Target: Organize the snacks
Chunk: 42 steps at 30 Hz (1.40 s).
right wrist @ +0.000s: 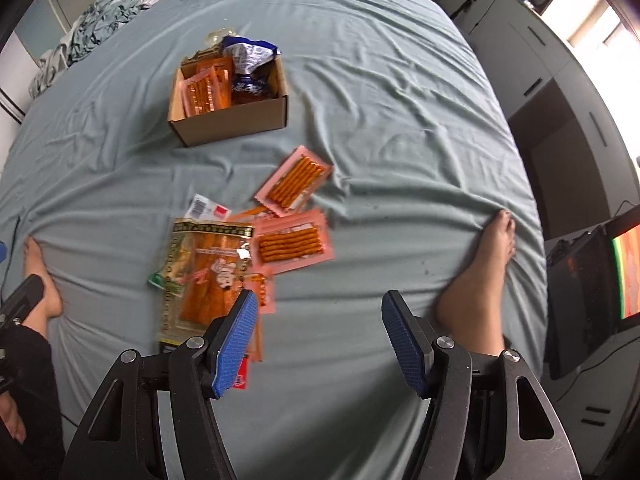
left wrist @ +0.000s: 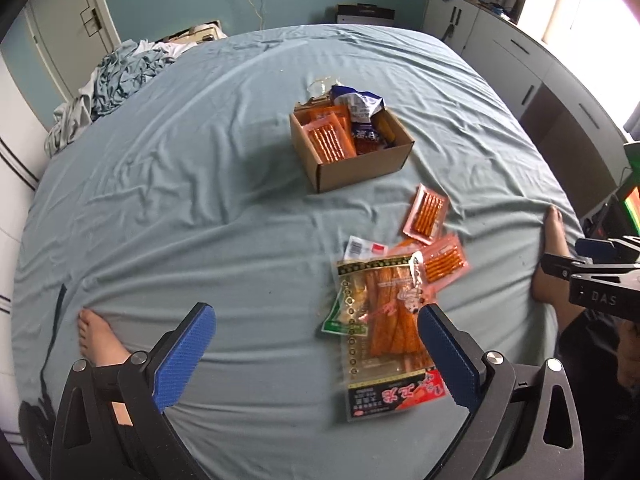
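Note:
A cardboard box (left wrist: 362,172) (right wrist: 240,124) stands mid-bed, holding several orange and blue snack packs. In front of it lies a loose pile: a large gold-edged spicy strip pack (left wrist: 380,324) (right wrist: 204,276), a pink stick pack (left wrist: 426,211) (right wrist: 294,181), a second pink stick pack (left wrist: 444,258) (right wrist: 294,243), and a white-labelled pack (left wrist: 364,248) (right wrist: 208,209). My left gripper (left wrist: 316,356) is open and empty above the sheet, left of the big pack. My right gripper (right wrist: 318,342) is open and empty, right of the pile.
The bed's blue-grey sheet (left wrist: 180,184) (right wrist: 400,100) is wrinkled. Bare feet rest on it at the left (left wrist: 94,334) and right (right wrist: 480,276). Crumpled bedding (left wrist: 116,76) lies at the far left corner. White cabinets (left wrist: 532,68) line the right side.

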Motion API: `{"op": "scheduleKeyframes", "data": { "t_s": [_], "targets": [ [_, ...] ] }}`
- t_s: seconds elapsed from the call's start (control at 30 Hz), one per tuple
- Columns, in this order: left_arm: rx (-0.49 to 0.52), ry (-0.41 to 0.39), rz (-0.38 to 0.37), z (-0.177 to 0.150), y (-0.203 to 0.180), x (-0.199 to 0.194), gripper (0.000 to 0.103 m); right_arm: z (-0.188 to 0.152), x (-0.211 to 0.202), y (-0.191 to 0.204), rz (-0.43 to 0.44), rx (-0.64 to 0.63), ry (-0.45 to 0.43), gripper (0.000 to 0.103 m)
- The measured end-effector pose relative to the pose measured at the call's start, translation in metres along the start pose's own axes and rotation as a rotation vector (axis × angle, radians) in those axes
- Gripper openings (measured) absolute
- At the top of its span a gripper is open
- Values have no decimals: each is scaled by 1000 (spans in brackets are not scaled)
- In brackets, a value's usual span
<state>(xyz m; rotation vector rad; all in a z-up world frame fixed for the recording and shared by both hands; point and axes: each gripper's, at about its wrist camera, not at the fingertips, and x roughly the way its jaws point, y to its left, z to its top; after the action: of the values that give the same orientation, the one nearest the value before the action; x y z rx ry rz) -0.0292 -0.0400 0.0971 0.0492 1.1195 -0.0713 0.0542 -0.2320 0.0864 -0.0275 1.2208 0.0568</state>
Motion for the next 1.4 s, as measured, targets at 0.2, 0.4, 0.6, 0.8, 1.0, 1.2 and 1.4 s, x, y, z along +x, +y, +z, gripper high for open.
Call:
{"op": "scheduleKeyframes", "data": {
  "t_s": [0.2,0.4,0.6,0.8,1.0,1.2,1.4],
  "targets": [
    [9,21,-35,-1,-2,5,103,-9,28,14,1,6,81,63],
    [1,37,-26,-2,0,12,103,-1,38,13,25,5,91,63],
    [17,58,-21,-5,-1,19,103,0,44,9,41,36,107,63],
    [30,62,-20,-7,-2,20,103,-1,50,14,27,21,122,63],
    [41,64,-21,-8,-3,20,103,1,53,15,20,19,125,63],
    [55,76,-20,-10,-5,24,103,2,56,17,15,15,130,63],
    [48,74,-17,-10,-3,24,103,1,57,19,10,2,128,63]
  ]
}}
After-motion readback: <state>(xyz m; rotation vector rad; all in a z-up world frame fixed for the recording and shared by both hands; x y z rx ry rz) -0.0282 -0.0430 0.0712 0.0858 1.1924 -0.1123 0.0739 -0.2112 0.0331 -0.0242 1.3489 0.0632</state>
